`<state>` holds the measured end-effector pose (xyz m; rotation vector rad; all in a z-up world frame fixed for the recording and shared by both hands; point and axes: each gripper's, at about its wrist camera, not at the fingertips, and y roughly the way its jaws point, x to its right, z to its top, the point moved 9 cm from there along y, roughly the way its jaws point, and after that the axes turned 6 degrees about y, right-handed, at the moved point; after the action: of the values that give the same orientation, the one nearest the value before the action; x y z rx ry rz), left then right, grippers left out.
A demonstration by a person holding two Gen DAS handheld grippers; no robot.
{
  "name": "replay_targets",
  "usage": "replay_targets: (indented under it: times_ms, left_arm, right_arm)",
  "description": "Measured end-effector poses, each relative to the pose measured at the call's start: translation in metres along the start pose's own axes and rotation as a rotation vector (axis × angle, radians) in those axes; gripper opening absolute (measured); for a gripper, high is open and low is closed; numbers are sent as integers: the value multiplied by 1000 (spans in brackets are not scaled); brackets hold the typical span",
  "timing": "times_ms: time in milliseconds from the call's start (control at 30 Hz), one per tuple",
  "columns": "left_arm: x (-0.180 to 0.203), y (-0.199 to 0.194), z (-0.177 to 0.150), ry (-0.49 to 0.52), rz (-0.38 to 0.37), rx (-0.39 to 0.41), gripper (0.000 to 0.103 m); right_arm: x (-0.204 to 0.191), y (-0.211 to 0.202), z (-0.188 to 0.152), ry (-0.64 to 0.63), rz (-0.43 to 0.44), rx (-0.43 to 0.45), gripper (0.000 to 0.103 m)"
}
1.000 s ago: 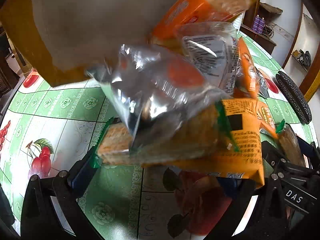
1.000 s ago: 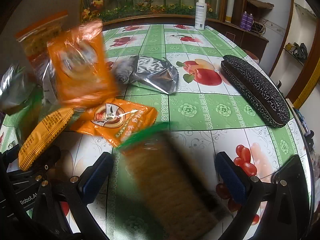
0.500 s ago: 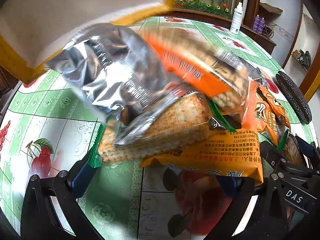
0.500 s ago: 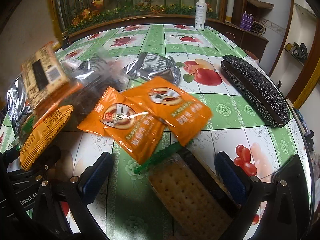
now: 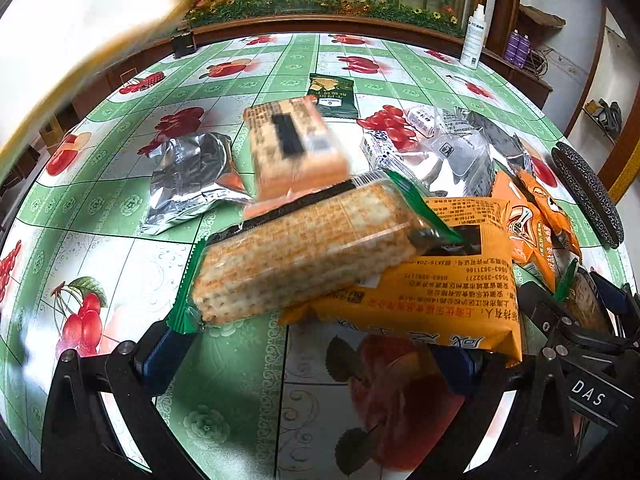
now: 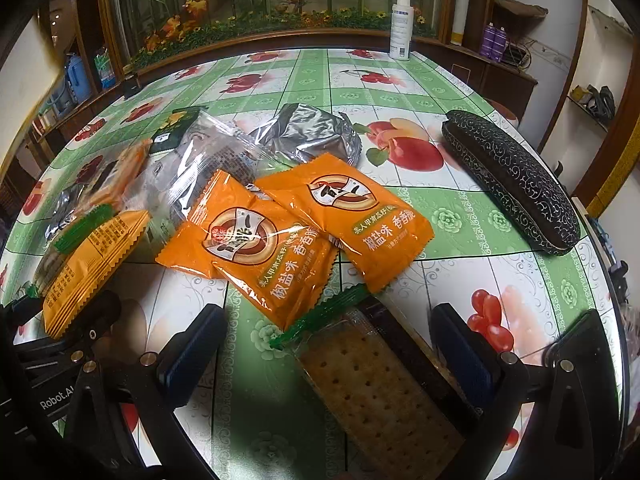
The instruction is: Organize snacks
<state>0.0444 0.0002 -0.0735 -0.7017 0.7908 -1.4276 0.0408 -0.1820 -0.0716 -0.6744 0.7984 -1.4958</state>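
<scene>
Both your claws, left (image 5: 308,356) and right (image 6: 328,348), are spread and empty, low over the surface (image 6: 460,216). Snacks lie loose in a heap: crackers (image 5: 304,252) on a yellow pack (image 5: 440,300), unsorted, so nothing is gripped yet.

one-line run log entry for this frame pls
stage: snacks scattered on fruit-print tablecloth | left gripper: open, empty | right gripper: open, around green-ended clear cracker pack | two orange foil snack packets: lying overlapped

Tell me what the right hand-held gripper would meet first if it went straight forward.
Probably the clear-wrapped square cracker pack with green ends, lying between its open fingers; beyond it, two orange foil snack packets.
</scene>
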Motion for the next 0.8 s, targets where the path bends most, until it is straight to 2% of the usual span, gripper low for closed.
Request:
replay_targets:
  times_ms: [800]
  left_arm:
    - [-1, 0, 1, 2, 4, 17, 103]
  right_arm:
    - [0, 0, 0, -1, 0, 0, 103]
